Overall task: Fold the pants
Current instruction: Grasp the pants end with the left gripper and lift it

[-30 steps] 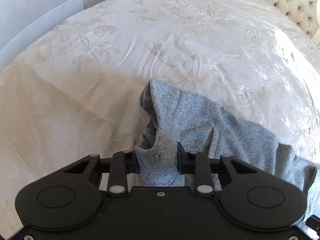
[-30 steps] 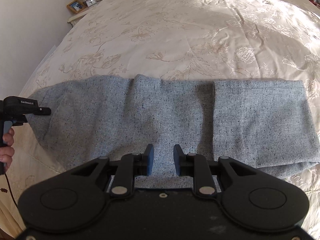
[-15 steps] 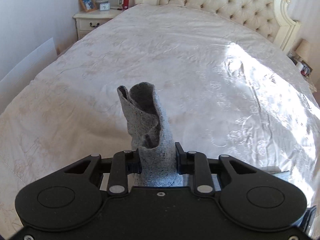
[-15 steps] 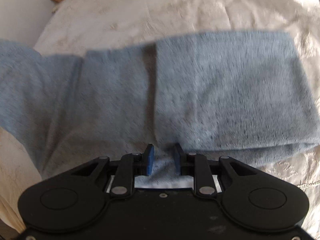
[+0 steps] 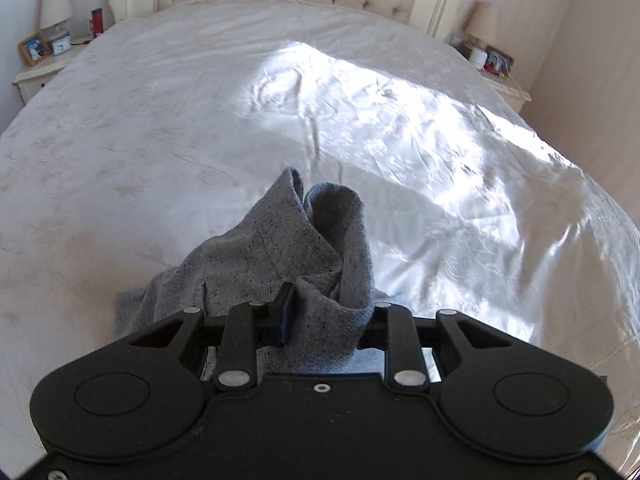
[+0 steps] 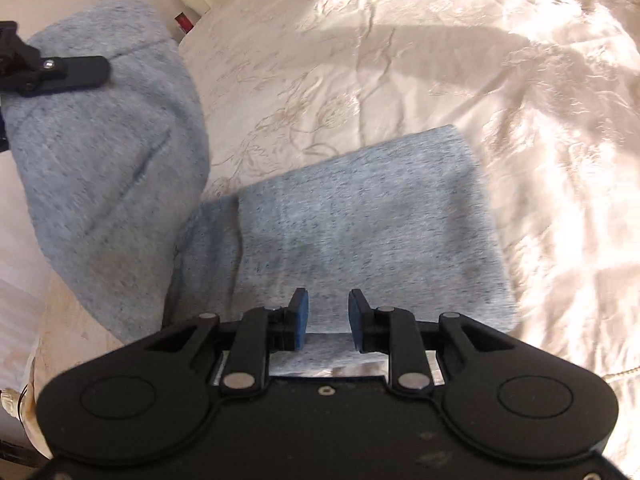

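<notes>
Bed [image 5: 168, 128]: cream embroidered cover, fills both views. Pants [image 6: 360, 224]: grey-blue knit; folded part lies flat at centre of the right wrist view, the other end is lifted at upper left. Left gripper [image 5: 326, 312]: clamped on a bunched fold of pants at lower centre of its view. Right gripper [image 6: 328, 320]: fingers apart, nothing between them, above the flat part.
</notes>
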